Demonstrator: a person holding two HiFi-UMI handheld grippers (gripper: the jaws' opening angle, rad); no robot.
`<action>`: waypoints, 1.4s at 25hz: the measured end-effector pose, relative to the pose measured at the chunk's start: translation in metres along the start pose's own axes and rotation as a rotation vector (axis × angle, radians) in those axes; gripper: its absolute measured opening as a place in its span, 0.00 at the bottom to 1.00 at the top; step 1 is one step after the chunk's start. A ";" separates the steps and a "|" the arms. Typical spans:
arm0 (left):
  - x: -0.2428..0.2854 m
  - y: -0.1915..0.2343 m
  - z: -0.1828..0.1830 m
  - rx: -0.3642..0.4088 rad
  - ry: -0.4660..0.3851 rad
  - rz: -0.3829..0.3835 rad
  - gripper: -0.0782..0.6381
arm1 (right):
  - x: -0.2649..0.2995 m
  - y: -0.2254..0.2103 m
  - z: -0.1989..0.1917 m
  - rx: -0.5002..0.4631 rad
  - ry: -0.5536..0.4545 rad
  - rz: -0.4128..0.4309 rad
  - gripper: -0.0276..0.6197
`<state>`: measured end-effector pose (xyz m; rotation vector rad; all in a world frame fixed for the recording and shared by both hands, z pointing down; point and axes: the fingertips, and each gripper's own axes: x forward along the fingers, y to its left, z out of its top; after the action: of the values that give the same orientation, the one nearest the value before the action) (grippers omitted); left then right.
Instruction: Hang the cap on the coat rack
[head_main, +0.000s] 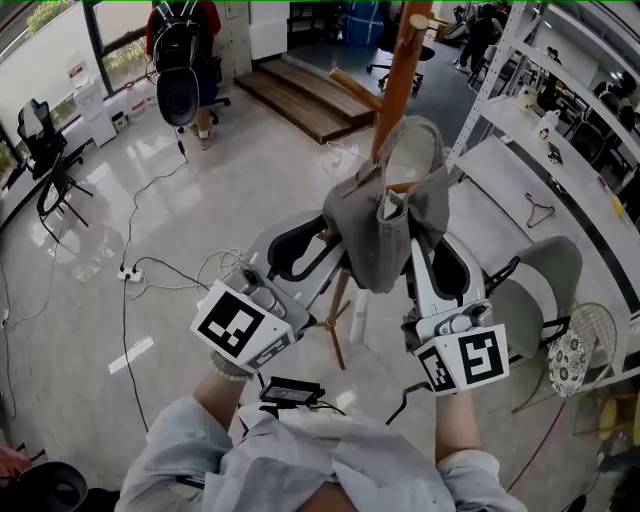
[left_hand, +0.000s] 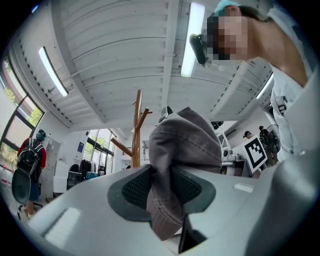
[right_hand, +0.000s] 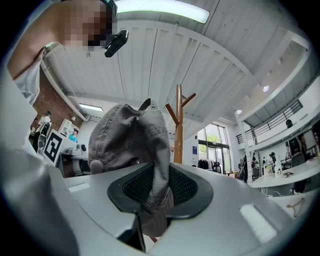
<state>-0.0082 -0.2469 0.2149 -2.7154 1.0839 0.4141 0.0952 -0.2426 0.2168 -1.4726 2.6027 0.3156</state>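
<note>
A grey cap (head_main: 385, 215) hangs in the air between both grippers, just in front of the wooden coat rack (head_main: 398, 75). My left gripper (head_main: 330, 235) is shut on the cap's left side, and the grey cloth (left_hand: 172, 165) fills the gap between its black pads. My right gripper (head_main: 415, 245) is shut on the cap's right side, with cloth (right_hand: 150, 160) pinched between its pads. The rack's pole and pegs (left_hand: 136, 132) stand beyond the cap in the left gripper view, and the same pole (right_hand: 178, 125) shows past the cap in the right gripper view. The cap hides the pole's middle in the head view.
White shelving (head_main: 545, 130) runs along the right with a wire hanger on it. A grey chair (head_main: 545, 275) and a round fan (head_main: 575, 355) stand at the right. Cables (head_main: 150, 265) lie on the floor at the left. A person with a backpack (head_main: 180, 55) stands far back left.
</note>
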 end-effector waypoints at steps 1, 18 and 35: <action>0.002 0.002 0.002 -0.001 -0.004 0.001 0.27 | 0.003 -0.001 0.002 -0.006 -0.003 0.004 0.19; 0.045 0.033 0.031 0.011 -0.029 -0.028 0.27 | 0.045 -0.029 0.037 -0.030 -0.030 0.007 0.19; 0.073 0.063 0.047 -0.062 -0.028 -0.030 0.27 | 0.080 -0.045 0.057 -0.022 -0.026 -0.021 0.19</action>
<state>-0.0105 -0.3257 0.1425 -2.7673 1.0389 0.4869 0.0932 -0.3177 0.1384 -1.4914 2.5703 0.3596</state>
